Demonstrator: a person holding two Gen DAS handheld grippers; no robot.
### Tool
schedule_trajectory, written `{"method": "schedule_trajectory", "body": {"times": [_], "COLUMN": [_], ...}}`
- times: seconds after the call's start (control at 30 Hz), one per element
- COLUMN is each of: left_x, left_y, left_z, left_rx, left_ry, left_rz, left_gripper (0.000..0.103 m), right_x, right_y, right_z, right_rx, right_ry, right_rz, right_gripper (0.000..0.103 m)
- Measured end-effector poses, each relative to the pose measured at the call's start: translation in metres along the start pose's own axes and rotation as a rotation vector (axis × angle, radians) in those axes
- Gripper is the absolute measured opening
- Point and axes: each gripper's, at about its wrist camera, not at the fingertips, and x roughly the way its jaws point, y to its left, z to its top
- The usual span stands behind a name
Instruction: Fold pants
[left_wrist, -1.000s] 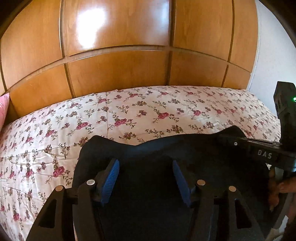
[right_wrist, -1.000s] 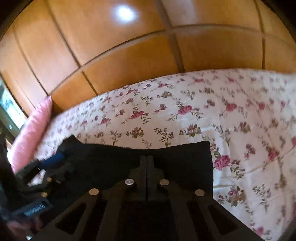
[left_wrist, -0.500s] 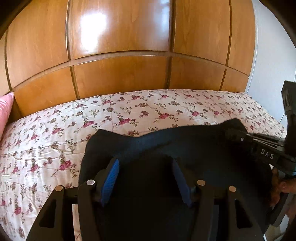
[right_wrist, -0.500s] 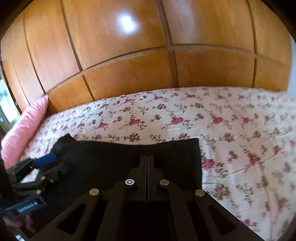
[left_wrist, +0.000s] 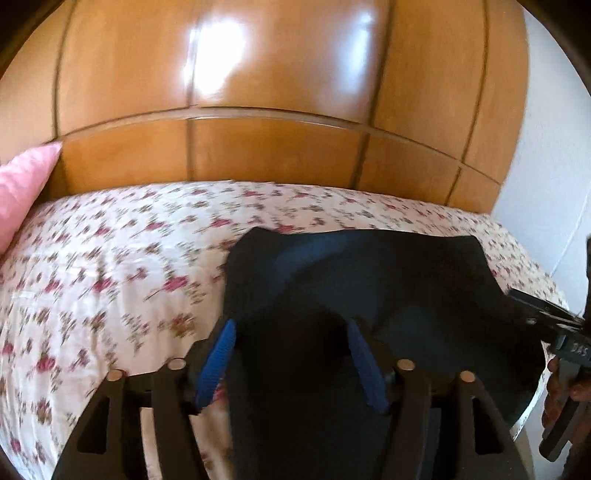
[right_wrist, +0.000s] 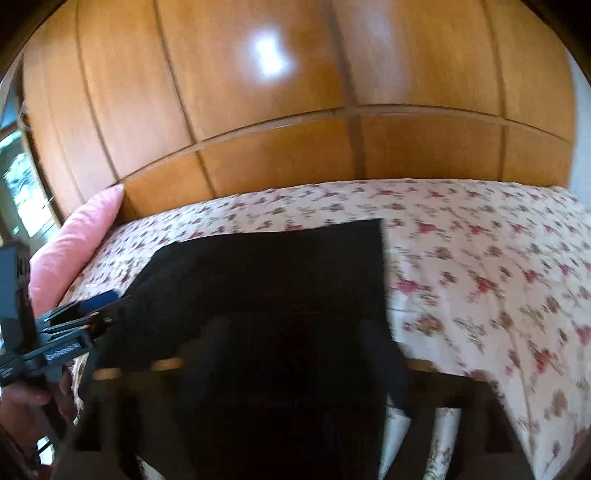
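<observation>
On the floral-print bedspread (left_wrist: 110, 258) we are working with a pair of dark navy fabric pants (left_wrist: 369, 280), which are lying flat near the front edge of the bed, ahead of the wooden panelled wardrobe (left_wrist: 277, 155) and to the right of the pink pillow (left_wrist: 22, 184).

We are holding the left gripper (left_wrist: 291, 363) over the left portion of the garment. Its jaws are opening, and the blue pads (left_wrist: 218, 365) are standing apart with cloth passing between them; the pads are not pressing on it. In the right wrist view the same tool (right_wrist: 101, 308) is sitting at the garment's left edge.

We are holding the right gripper (right_wrist: 295, 354) over the right portion. Its jaws are also opening. Motion blur and the dark cloth are hiding the fingertips, but the fingers are standing wide with fabric lying between them, unclamped.

We are judging that a fold has just been laid and both tools are letting go. The relation governing the next move is this: the pants are running with their long axis across both views, from one gripper to the other, and each gripper is facing the wardrobe across that axis. The straight right edge (right_wrist: 382, 277) is nearer the right hand, and the rounded left end (left_wrist: 243, 251) is nearer the left.
</observation>
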Motion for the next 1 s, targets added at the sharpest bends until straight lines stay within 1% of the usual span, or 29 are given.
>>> {"method": "schedule_trajectory", "body": {"times": [0.03, 0.1, 0.13, 0.17, 0.2, 0.27, 0.3, 0.37, 0.4, 0.47, 0.5, 0.53, 0.6, 0.63, 0.7, 0.73, 0.8, 0.87, 1.0], "left_x": [-0.002, -0.001, 0.002, 0.005, 0.006, 0.01, 0.014, 0.023, 0.029, 0.039, 0.045, 0.049, 0.049, 0.049, 0.049, 0.045, 0.037, 0.032, 0.024], "left_y": [0.011, 0.027, 0.036, 0.044, 0.047, 0.054, 0.059, 0.067, 0.071, 0.074, 0.074, 0.073, 0.066, 0.06, 0.046, 0.041, 0.03, 0.029, 0.026], "left_z": [-0.003, -0.007, -0.009, -0.012, -0.013, -0.014, -0.015, -0.014, -0.013, -0.014, -0.015, -0.015, -0.014, -0.014, -0.013, -0.012, -0.008, -0.005, 0.014], "left_rx": [-0.032, -0.083, -0.108, -0.128, -0.138, -0.163, -0.185, -0.227, -0.252, -0.28, -0.295, -0.296, -0.265, -0.242, -0.189, -0.158, -0.101, -0.091, -0.06], "left_ry": [-0.008, 0.0, 0.019, 0.038, 0.048, 0.065, 0.086, 0.13, 0.163, 0.223, 0.253, 0.266, 0.249, 0.251, 0.238, 0.214, 0.171, 0.14, 0.052], "left_rz": [-0.006, -0.018, -0.035, -0.068, -0.093, -0.162, -0.209, -0.277, -0.332, -0.416, -0.464, -0.477, -0.482, -0.487, -0.502, -0.487, -0.454, -0.452, -0.429], "left_gripper": [0.07, 0.076, 0.076, 0.077, 0.077, 0.077, 0.077, 0.078, 0.08, 0.081, 0.081, 0.082, 0.082, 0.082, 0.064, 0.062, 0.054, 0.049, 0.045], "right_x": [-0.003, -0.002, 0.002, 0.005, 0.009, 0.02, 0.026, 0.039, 0.046, 0.052, 0.054, 0.056, 0.059, 0.063, 0.065, 0.065, 0.06, 0.054, 0.049], "right_y": [-0.004, -0.018, -0.026, -0.032, -0.04, -0.055, -0.063, -0.077, -0.084, -0.095, -0.095, -0.094, -0.087, -0.082, -0.077, -0.075, -0.072, -0.071, -0.06], "right_z": [-0.002, -0.004, -0.005, -0.006, -0.007, -0.012, -0.015, -0.021, -0.025, -0.028, -0.027, -0.026, -0.025, -0.024, -0.025, -0.024, -0.024, -0.02, 0.004], "right_rx": [0.013, 0.04, 0.058, 0.076, 0.105, 0.185, 0.241, 0.346, 0.403, 0.461, 0.464, 0.455, 0.412, 0.401, 0.406, 0.403, 0.4, 0.392, 0.329], "right_ry": [-0.008, 0.014, 0.038, 0.059, 0.09, 0.148, 0.175, 0.227, 0.246, 0.237, 0.239, 0.247, 0.257, 0.266, 0.264, 0.254, 0.232, 0.199, 0.12], "right_rz": [-0.016, -0.023, -0.021, -0.014, 0.008, 0.108, 0.176, 0.277, 0.327, 0.397, 0.412, 0.424, 0.437, 0.461, 0.456, 0.454, 0.449, 0.455, 0.467], "right_gripper": [0.089, 0.089, 0.089, 0.089, 0.089, 0.089, 0.089, 0.089, 0.09, 0.09, 0.09, 0.089, 0.076, 0.068, 0.067, 0.063, 0.058, 0.051, 0.047]}}
